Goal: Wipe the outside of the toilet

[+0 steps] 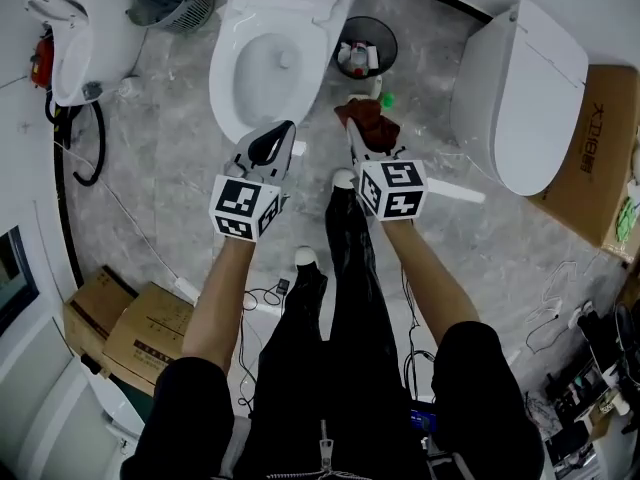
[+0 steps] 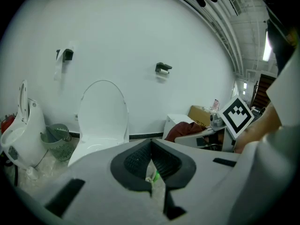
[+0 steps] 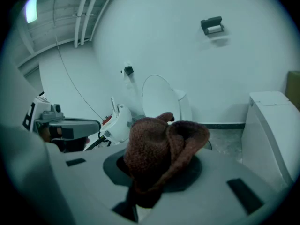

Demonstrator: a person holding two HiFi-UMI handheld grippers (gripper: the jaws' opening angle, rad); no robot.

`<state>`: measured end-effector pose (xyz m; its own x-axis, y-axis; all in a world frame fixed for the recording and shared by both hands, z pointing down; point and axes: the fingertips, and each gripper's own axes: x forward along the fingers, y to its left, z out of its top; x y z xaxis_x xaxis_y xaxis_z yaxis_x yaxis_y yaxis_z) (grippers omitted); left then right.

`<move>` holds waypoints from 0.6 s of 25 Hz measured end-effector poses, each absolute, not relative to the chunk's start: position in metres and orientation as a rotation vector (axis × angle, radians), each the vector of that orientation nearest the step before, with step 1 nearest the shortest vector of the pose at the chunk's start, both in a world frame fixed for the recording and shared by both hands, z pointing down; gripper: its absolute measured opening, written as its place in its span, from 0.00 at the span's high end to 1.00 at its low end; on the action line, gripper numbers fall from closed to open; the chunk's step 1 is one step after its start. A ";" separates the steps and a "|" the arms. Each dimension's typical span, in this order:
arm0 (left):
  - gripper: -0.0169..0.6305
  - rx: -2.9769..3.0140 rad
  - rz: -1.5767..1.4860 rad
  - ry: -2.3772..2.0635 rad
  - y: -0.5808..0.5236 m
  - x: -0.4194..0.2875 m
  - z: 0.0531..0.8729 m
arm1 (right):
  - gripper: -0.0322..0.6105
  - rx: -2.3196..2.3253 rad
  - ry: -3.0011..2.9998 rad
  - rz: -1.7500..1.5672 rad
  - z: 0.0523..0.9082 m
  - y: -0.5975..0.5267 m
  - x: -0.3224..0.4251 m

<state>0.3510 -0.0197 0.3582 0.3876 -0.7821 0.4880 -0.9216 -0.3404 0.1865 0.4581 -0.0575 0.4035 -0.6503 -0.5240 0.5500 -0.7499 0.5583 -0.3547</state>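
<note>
Left gripper [image 1: 284,134], in the head view, points at the front rim of the toilet [image 1: 228,80], its jaws drawn together. The right gripper [image 1: 356,136] is beside it, to the right of the bowl, with a reddish-brown cloth [image 1: 369,118] bunched at its tip. The toilet's seat and lid are raised and the bowl is open. A black bin [image 1: 367,30] stands just to the right of the toilet, and a second toilet [image 1: 525,93] with its lid down stands well apart on the right. The person's legs and shoes are on the grey marbled floor [image 1: 150,198] below.

The left gripper view shows the dark pads meeting at the tips with nothing gripped; only a thin slit of floor shows between them. The toilet stands ahead and to the left against the white wall, lid upright.

In the right gripper view, the jaws are clamped on the cloth, which bulges up over the pads. The toilet stands behind it against the wall.
</note>
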 end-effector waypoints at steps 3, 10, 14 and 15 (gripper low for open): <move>0.96 2.205 0.437 -1.460 -0.040 0.352 0.390 | 0.81 1.040 -2.380 0.850 0.449 -0.085 0.456; 0.96 2.145 0.475 -1.394 -0.062 0.361 0.475 | 0.81 1.042 -2.284 0.936 0.558 -0.140 0.432; 0.96 2.177 0.564 -1.276 -0.062 0.373 0.515 | 0.81 1.072 -2.199 0.993 0.622 -0.166 0.415; 0.96 2.171 0.576 -1.267 -0.062 0.372 0.523 | 0.81 1.078 -2.185 0.988 0.635 -0.174 0.412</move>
